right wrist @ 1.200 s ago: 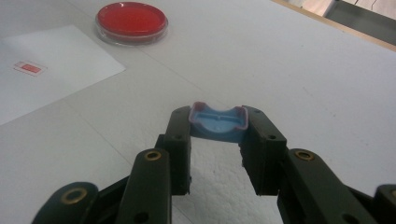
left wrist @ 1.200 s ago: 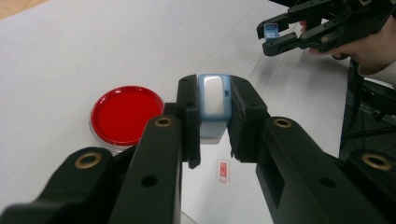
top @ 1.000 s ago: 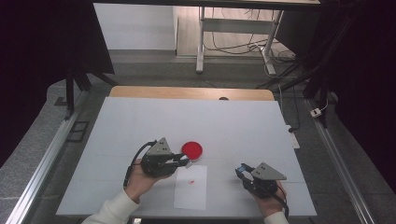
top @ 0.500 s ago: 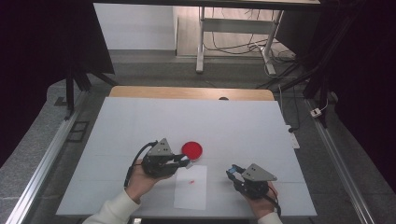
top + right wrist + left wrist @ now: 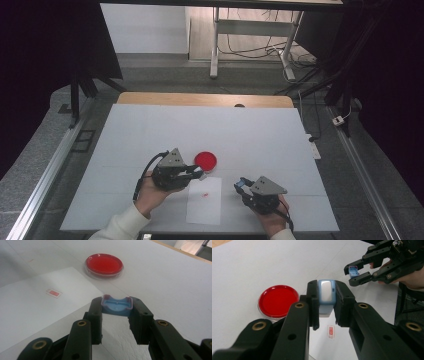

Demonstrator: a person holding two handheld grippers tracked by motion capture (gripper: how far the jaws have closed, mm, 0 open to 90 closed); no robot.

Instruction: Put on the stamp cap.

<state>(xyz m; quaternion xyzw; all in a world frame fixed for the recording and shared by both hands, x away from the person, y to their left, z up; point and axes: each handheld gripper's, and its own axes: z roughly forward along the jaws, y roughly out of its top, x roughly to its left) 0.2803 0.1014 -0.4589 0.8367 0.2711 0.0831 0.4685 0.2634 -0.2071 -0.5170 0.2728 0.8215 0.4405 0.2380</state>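
My left gripper (image 5: 199, 174) (image 5: 326, 288) is shut on a light-blue block with a pale grey face (image 5: 325, 295), held just above the top edge of a white sheet (image 5: 205, 206). My right gripper (image 5: 241, 184) (image 5: 116, 303) is shut on a small blue cap-like piece (image 5: 116, 306) (image 5: 354, 271), a short way right of the sheet. The two grippers point at each other with a gap between them. The sheet bears a small red printed mark (image 5: 205, 194) (image 5: 54, 293) (image 5: 330, 331). A round red dish (image 5: 205, 160) (image 5: 278, 300) (image 5: 104, 265) lies flat just beyond the sheet.
The white table top (image 5: 260, 135) stretches wide behind the dish, with a wooden strip (image 5: 200, 99) along its far edge. Metal rails (image 5: 45, 175) run along both sides. A person's hands and pale sleeves come in at the near edge.
My right gripper has moved left with the blue piece, closer to the sheet and to the left gripper. The left gripper has stayed where it was.
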